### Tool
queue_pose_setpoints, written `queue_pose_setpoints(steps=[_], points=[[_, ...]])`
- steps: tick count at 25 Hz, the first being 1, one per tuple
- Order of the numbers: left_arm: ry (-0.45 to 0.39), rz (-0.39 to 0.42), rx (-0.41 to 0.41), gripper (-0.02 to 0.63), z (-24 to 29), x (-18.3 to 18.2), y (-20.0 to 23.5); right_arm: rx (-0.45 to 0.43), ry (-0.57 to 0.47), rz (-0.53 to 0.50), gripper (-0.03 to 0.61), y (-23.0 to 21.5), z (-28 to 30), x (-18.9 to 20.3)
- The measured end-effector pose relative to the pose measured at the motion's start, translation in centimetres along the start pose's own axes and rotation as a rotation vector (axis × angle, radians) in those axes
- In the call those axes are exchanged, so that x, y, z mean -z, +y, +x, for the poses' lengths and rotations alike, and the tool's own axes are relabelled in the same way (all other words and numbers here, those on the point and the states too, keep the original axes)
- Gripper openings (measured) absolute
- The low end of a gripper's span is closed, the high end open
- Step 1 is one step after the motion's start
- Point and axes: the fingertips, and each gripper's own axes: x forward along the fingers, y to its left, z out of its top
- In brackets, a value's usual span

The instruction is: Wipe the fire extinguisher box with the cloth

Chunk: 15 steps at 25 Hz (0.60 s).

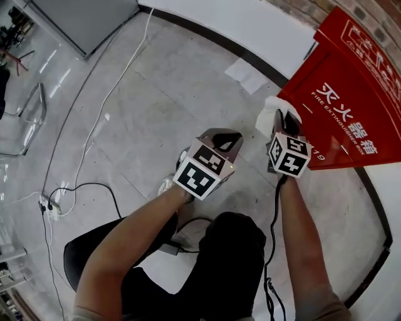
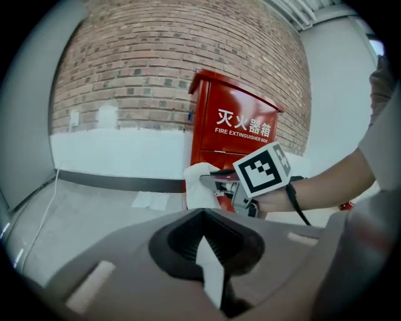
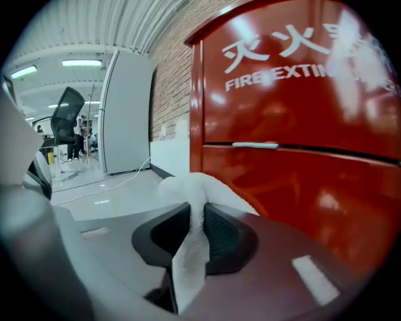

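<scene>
The red fire extinguisher box (image 1: 351, 106) stands against the brick wall, its front printed with white letters (image 2: 243, 128). My right gripper (image 1: 280, 119) is shut on a white cloth (image 3: 191, 188), which bunches out past its jaw tips. The cloth (image 2: 199, 185) sits at the box's lower left front corner (image 3: 207, 163); whether it touches the red panel I cannot tell. My left gripper (image 1: 225, 141) hangs to the left of the right one, over the floor and apart from the box. Its jaws meet at the tips (image 2: 200, 216), and nothing shows beyond them.
A white sheet (image 1: 247, 75) lies on the grey floor by the black skirting (image 2: 113, 182). Cables (image 1: 94, 185) and a power strip (image 1: 50, 208) lie at the left. A metal chair frame (image 1: 31, 119) and a grey cabinet (image 1: 88, 19) stand further off.
</scene>
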Motion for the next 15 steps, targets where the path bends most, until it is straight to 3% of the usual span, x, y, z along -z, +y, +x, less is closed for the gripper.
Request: queue_pose_setpoints(steps=[9, 15], points=[[0.006, -0.085, -0.069, 0.000, -5.0, 4.3, 3.7, -0.052, 0.123, -0.106, 0.095, 4.2, 5.4, 4.9], [0.028, -0.083, -0.036, 0.000, -4.2, 5.1, 3.0, -0.023, 0.168, -0.070, 0.094, 2.4, 4.7, 7.7]])
